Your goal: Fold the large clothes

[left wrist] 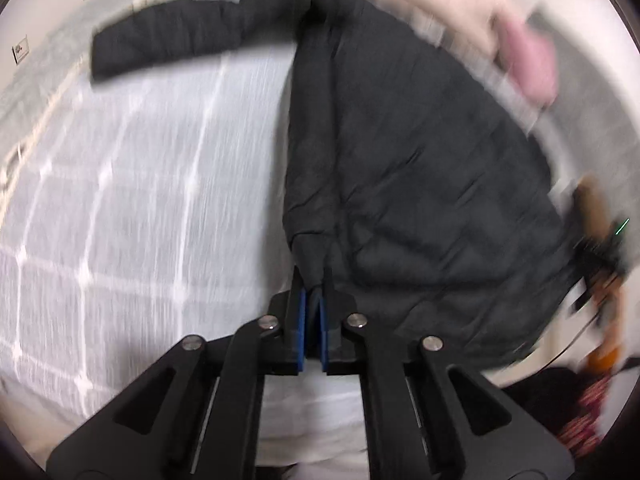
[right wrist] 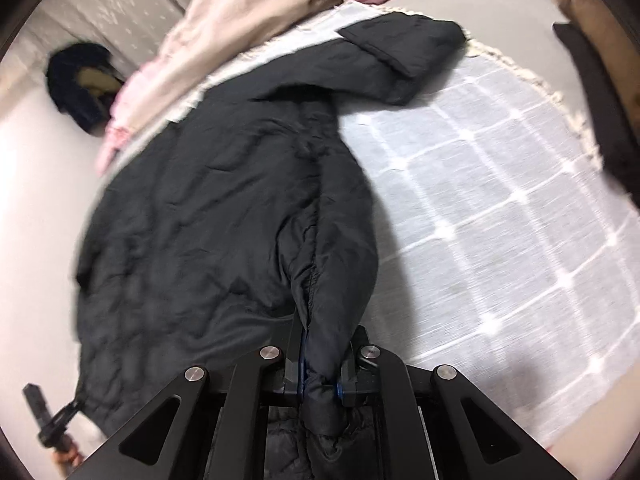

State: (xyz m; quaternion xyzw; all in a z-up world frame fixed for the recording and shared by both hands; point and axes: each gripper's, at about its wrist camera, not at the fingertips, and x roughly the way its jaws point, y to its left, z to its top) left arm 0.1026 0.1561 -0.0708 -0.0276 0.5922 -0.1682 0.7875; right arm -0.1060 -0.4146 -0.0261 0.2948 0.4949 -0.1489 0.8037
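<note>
A large black quilted jacket (left wrist: 420,168) lies spread on a white checked bedspread (left wrist: 140,200). One sleeve (left wrist: 168,44) stretches out to the left at the far end. My left gripper (left wrist: 313,288) is shut on a fold of the jacket's edge. In the right wrist view the same jacket (right wrist: 208,216) lies on the bedspread (right wrist: 500,208), with a sleeve (right wrist: 400,52) reaching to the far right. My right gripper (right wrist: 322,344) is shut on a thick bunched fold of the jacket. Both views are motion-blurred.
A pink and cream blanket (right wrist: 248,20) is piled along the far side of the bed, also in the left wrist view (left wrist: 528,64). A dark fur-trimmed hood (right wrist: 80,80) lies at the far left. The other gripper's end (right wrist: 52,424) shows at the lower left.
</note>
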